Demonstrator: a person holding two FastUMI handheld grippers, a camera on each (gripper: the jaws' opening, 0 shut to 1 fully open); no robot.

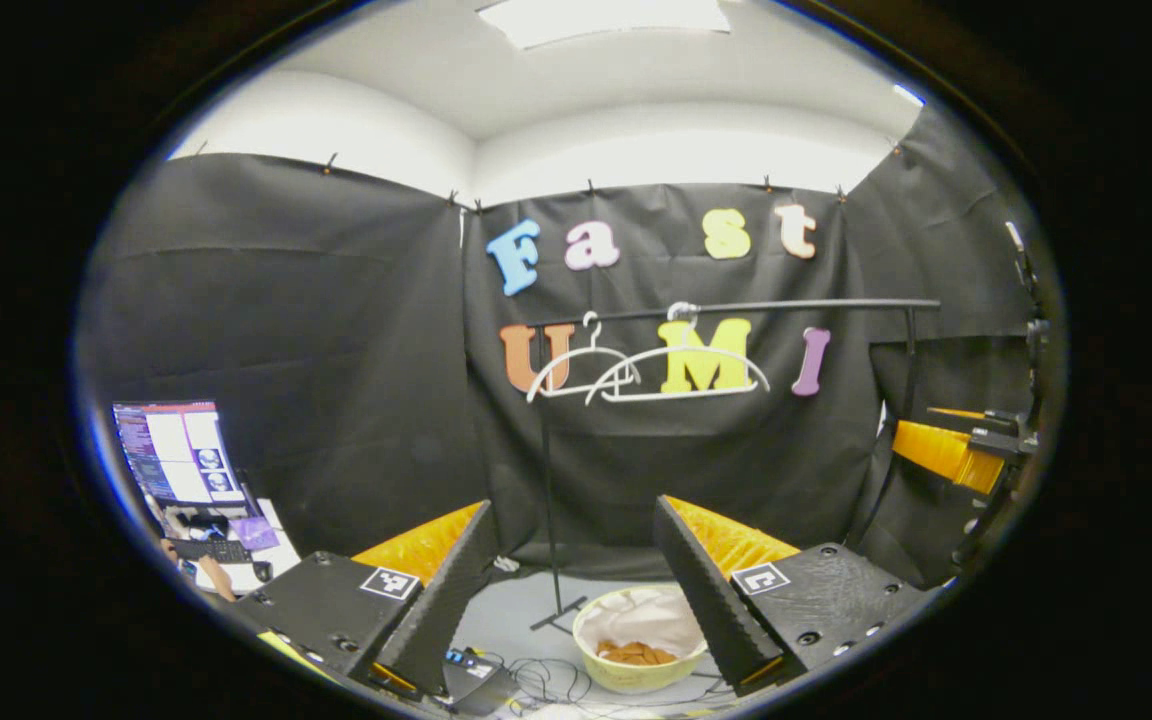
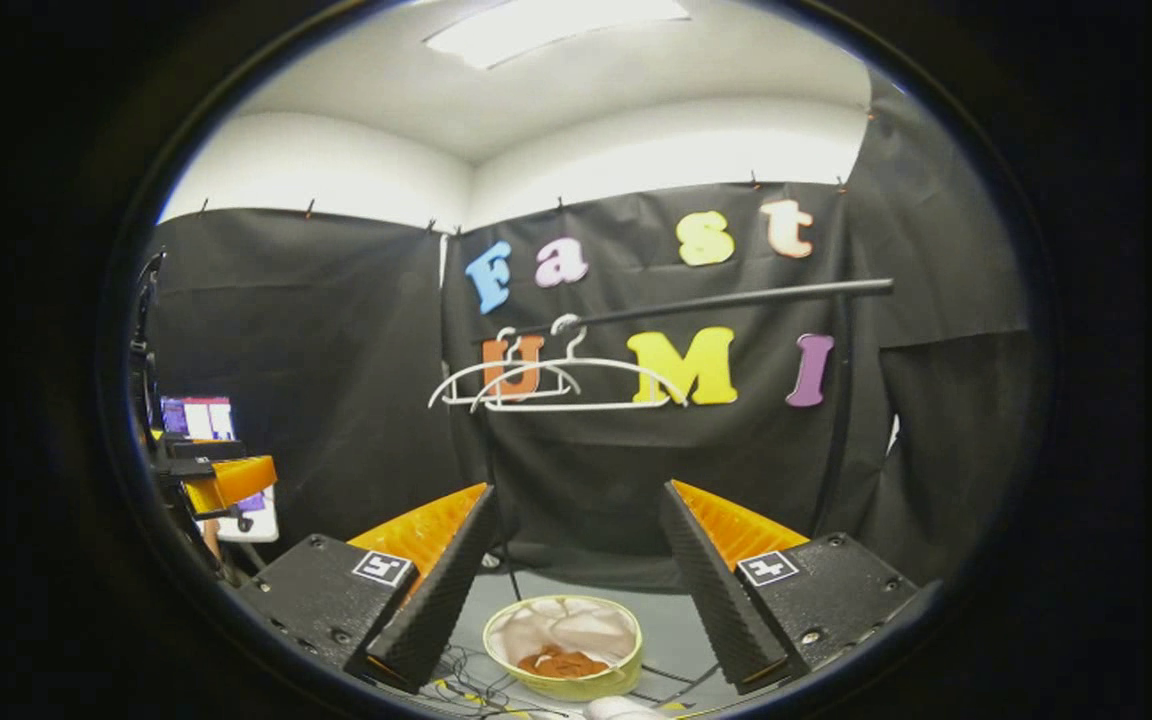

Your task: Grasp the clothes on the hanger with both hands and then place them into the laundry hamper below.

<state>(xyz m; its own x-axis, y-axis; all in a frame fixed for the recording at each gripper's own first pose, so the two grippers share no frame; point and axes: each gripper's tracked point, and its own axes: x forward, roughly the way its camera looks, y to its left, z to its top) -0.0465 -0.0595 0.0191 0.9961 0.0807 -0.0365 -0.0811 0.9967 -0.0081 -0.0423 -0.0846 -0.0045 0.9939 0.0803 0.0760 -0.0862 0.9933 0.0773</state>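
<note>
In the left gripper view, a lit monitor (image 1: 171, 455) on a cluttered surface is seen at 8 o'clock, well apart from the work. The left gripper (image 1: 571, 505) is held level, its fingers spread wide with nothing between them. Between and beyond those fingers, at 6 o'clock, the round yellow-green laundry hamper (image 1: 636, 685) stands on the grey floor, just beside the foot of the thin black stand pole (image 1: 548, 480) and some loose cables (image 1: 546, 685). The clothes are found inside it: a crumpled white fabric (image 1: 641, 615) with an orange-brown piece (image 1: 636, 655) lying on it.

At 12 o'clock, two white plastic hangers (image 1: 681, 396) hang bare from the black horizontal rail (image 1: 806, 305), whose long axis runs from 9 to 3 o'clock.

In the right gripper view, the right gripper (image 2: 579, 487) is likewise parted wide and empty, with the hamper seen low between its fingers.

Neither gripper appears clearly nearer to the hamper. With the hangers bare and the clothes in the hamper, the task is judged to be essentially done. No garment is left above to be grasped, and nothing stands between the fingers and the rail.
</note>
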